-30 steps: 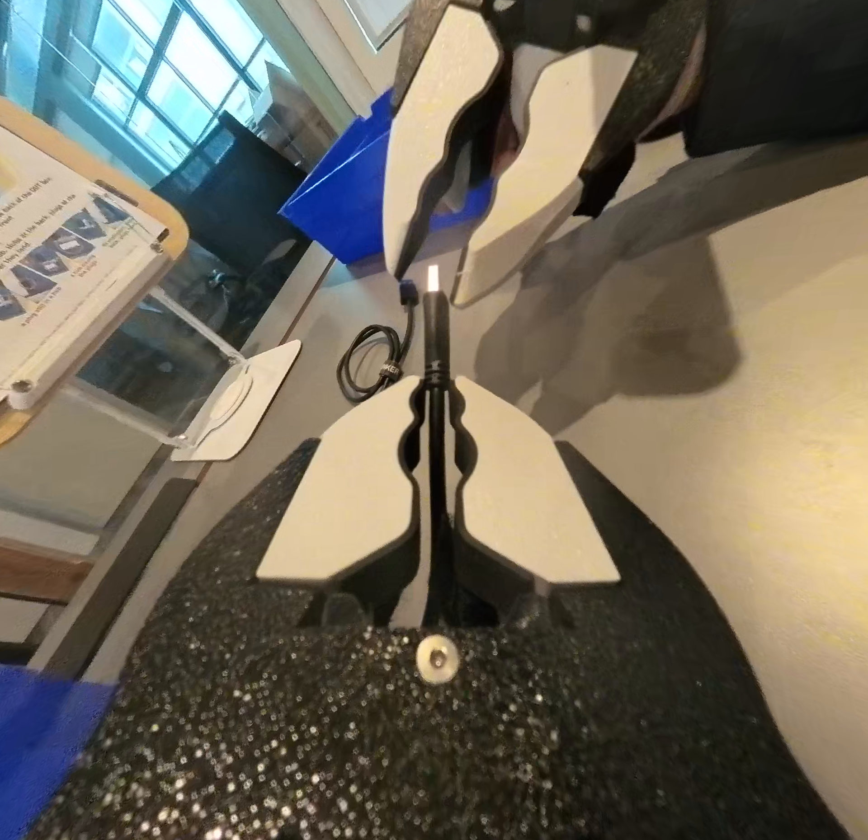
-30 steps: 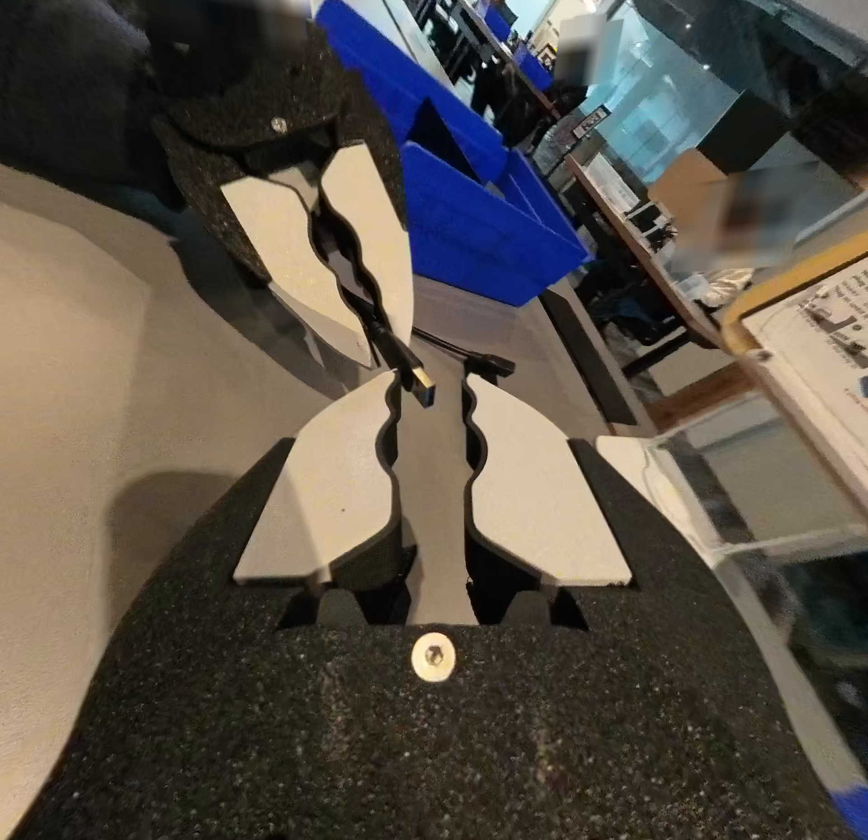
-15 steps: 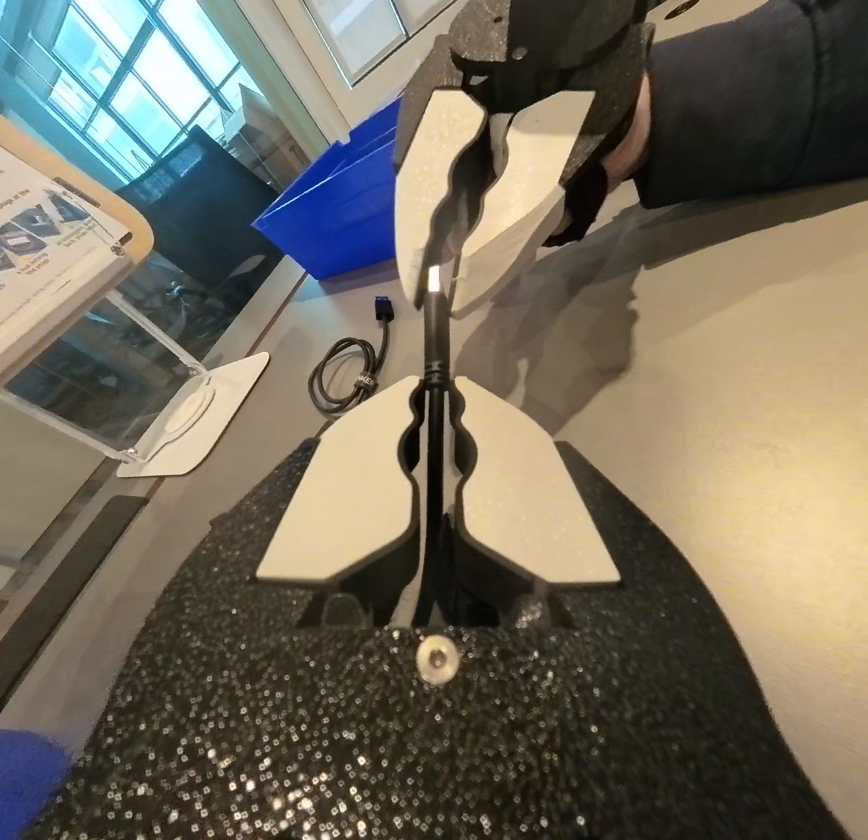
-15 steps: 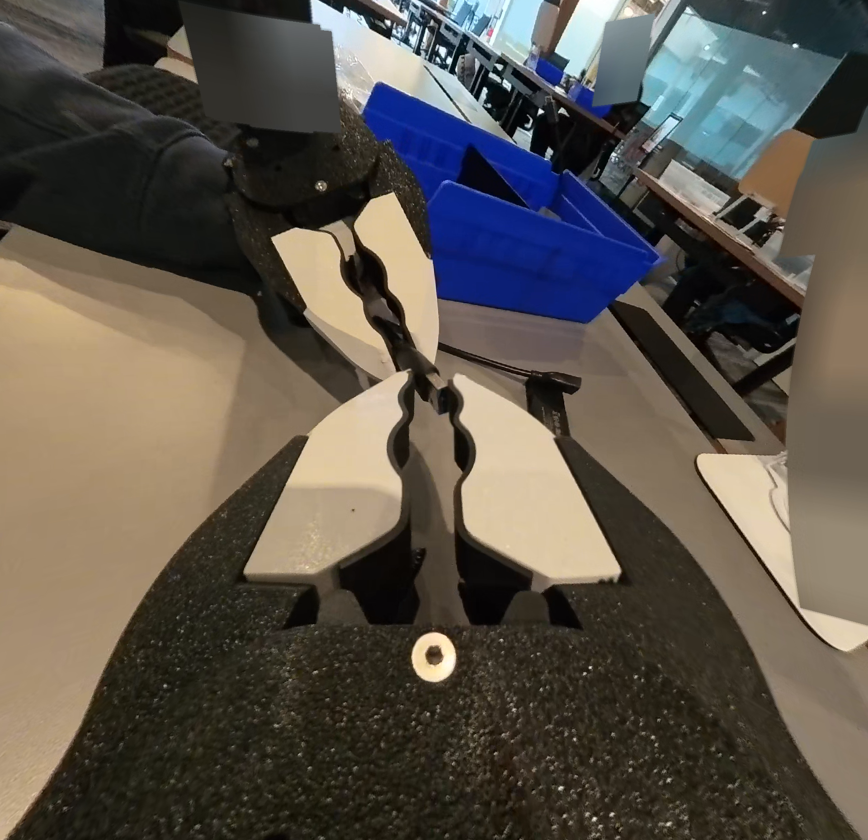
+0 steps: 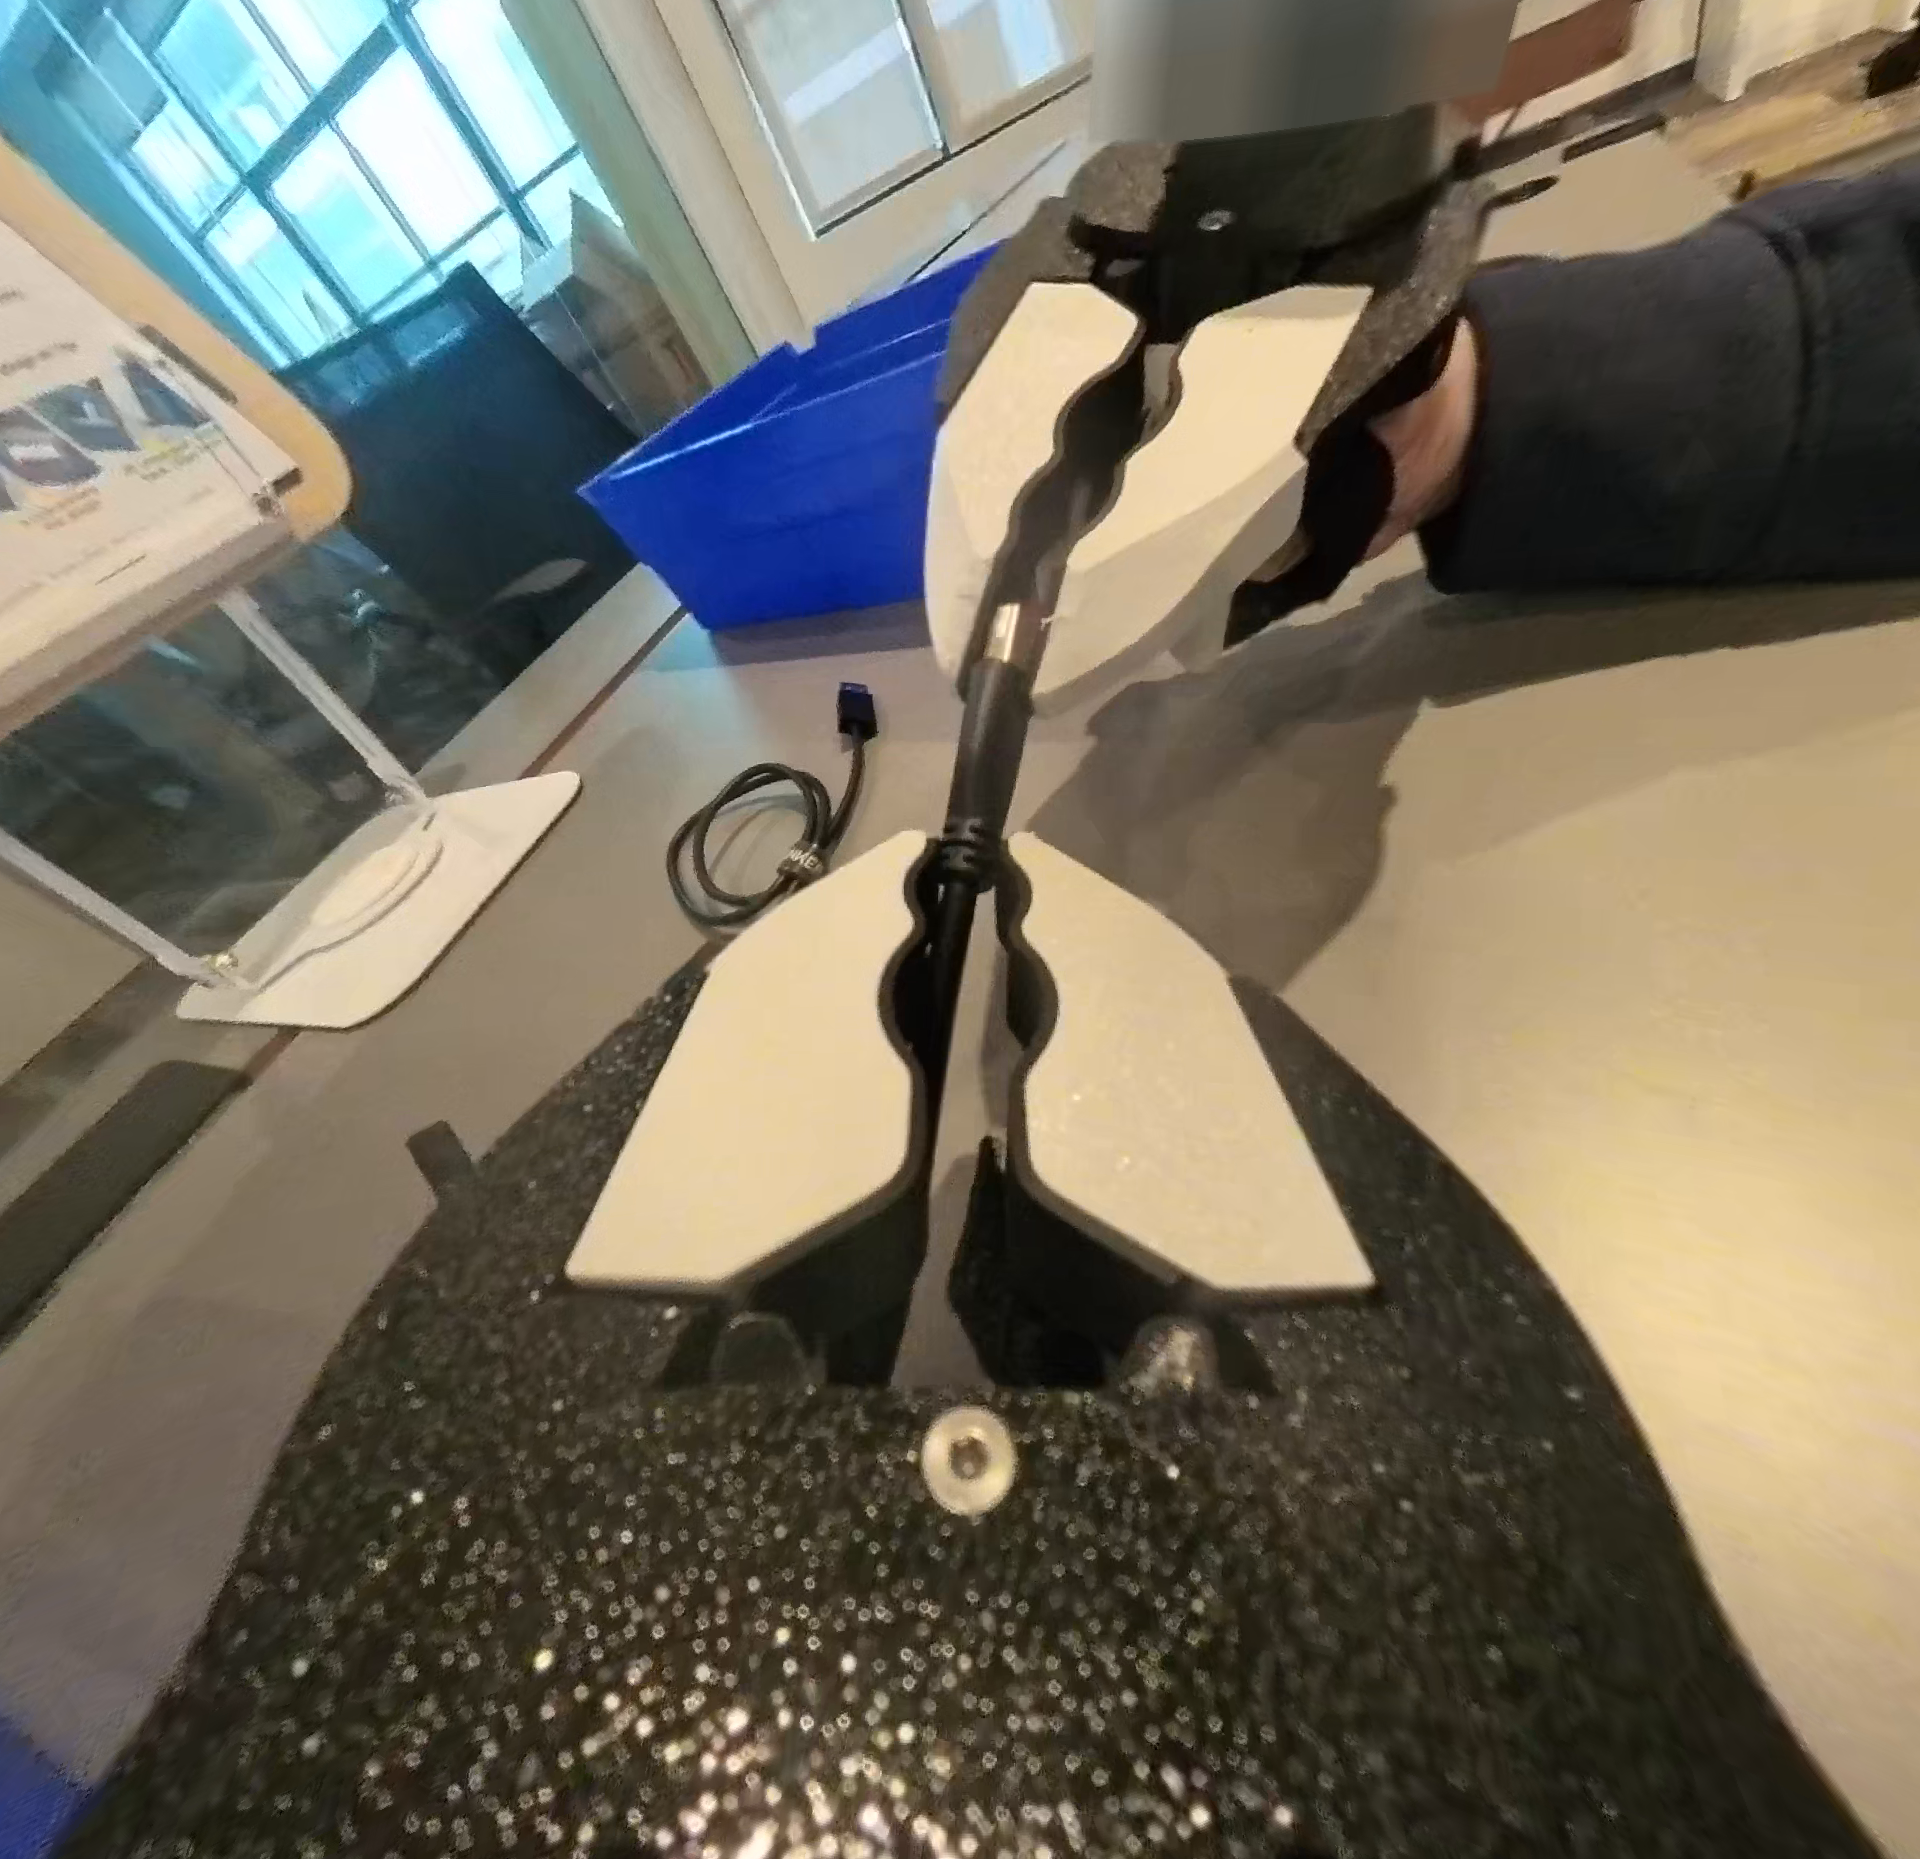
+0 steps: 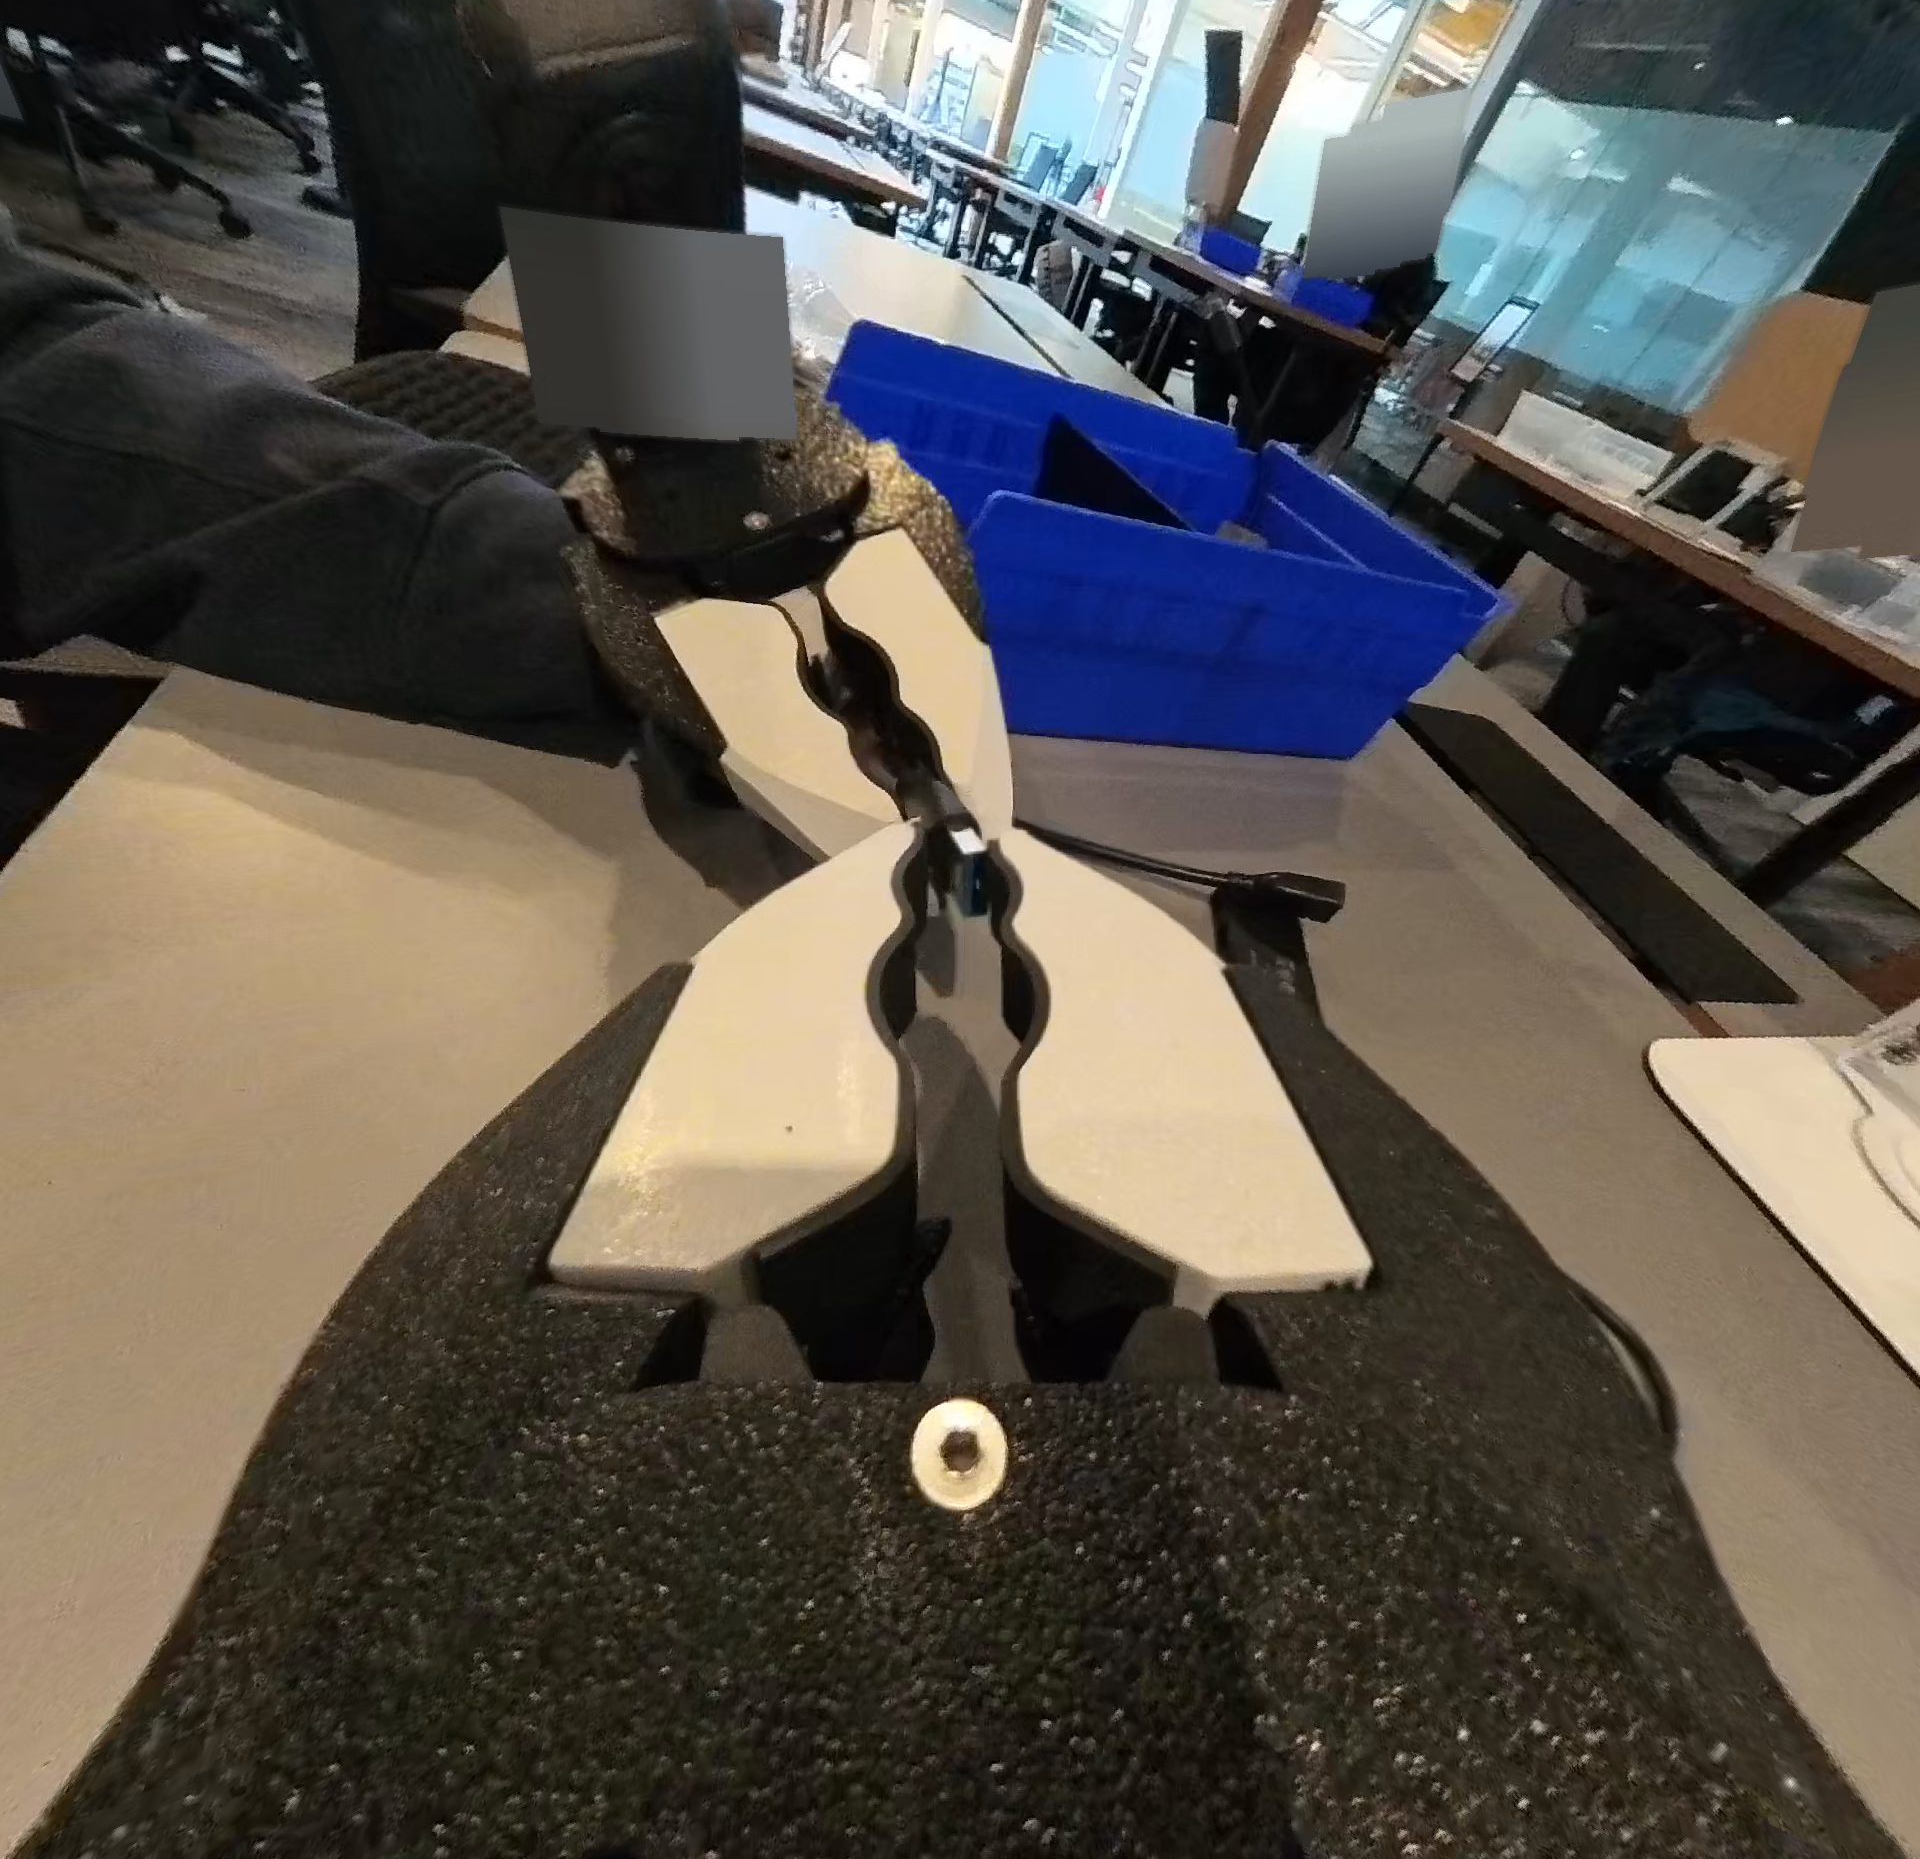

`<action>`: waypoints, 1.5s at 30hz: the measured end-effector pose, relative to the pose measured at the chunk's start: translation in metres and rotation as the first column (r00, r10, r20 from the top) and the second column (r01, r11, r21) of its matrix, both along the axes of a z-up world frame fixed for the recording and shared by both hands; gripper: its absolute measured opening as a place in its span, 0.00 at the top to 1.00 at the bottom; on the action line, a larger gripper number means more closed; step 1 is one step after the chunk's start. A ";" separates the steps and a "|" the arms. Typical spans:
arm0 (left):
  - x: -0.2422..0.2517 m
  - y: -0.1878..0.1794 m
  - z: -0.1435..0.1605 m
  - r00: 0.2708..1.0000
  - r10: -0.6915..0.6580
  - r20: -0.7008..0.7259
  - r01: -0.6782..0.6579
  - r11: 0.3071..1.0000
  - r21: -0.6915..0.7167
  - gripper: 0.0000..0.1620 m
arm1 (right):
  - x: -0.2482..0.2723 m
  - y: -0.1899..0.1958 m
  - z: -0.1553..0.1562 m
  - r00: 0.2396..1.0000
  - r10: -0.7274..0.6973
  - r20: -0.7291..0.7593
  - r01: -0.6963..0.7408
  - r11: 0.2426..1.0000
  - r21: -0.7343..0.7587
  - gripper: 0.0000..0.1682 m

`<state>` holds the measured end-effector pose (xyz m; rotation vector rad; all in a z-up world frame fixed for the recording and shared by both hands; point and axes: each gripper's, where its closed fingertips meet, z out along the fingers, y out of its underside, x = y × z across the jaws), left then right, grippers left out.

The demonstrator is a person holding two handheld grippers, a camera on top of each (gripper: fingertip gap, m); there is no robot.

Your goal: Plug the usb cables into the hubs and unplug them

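Observation:
My left gripper point(image 5: 966, 845) is shut on a black USB cable point(image 5: 982, 739), just behind its plug, and holds it above the grey table. The plug's metal tip point(image 5: 1013, 630) sits between the fingertips of my right gripper point(image 5: 1003, 656), which faces the left one. In the right wrist view the plug point(image 6: 966, 869) lies between the tips of my right gripper point(image 6: 958, 851), whose jaws are closed narrowly on it. The left gripper point(image 6: 935, 801) stands just beyond it. A black hub point(image 6: 1262, 942) with a short lead lies on the table to the right.
A second coiled black cable point(image 5: 743, 853) with a blue-cored plug point(image 5: 857, 710) lies on the table point(image 5: 1558, 978) to the left. Blue bins point(image 6: 1195, 614) stand at the back. A sign stand with a white base point(image 5: 395, 895) is at the left edge. Dark sleeves hold both grippers.
The right gripper's jaws have narrowed from open to closed around the plug tip. Both grippers have come closer together, and both views have tilted up to level.

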<state>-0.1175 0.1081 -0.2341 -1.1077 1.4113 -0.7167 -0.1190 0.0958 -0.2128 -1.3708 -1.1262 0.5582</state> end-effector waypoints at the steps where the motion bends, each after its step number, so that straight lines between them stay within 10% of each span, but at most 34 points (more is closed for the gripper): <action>1: 0.000 0.003 0.000 1.000 0.026 -0.003 -0.026 1.000 -0.001 0.94 | 0.002 0.004 0.001 1.000 -0.025 -0.004 0.025 1.000 0.013 0.93; 10: -0.028 0.062 0.005 0.913 0.407 -0.006 -0.407 0.913 0.044 0.94 | 0.041 0.050 -0.003 0.929 -0.368 -0.043 0.369 0.930 -0.001 0.87; 19: -0.037 0.076 0.010 0.857 0.512 0.068 -0.511 0.859 -0.026 0.94 | 0.041 0.084 -0.031 0.876 -0.475 0.086 0.478 0.878 -0.023 0.82; 35: -0.042 0.069 0.039 0.862 0.404 0.305 -0.387 0.914 -0.117 0.94 | 0.035 0.141 -0.082 0.835 -0.356 0.420 0.443 0.887 -0.130 0.67; 45: -0.045 0.073 0.040 0.848 0.423 0.319 -0.403 0.906 -0.131 0.94 | 0.025 0.140 -0.092 0.908 -0.174 0.381 0.333 0.851 -0.406 0.74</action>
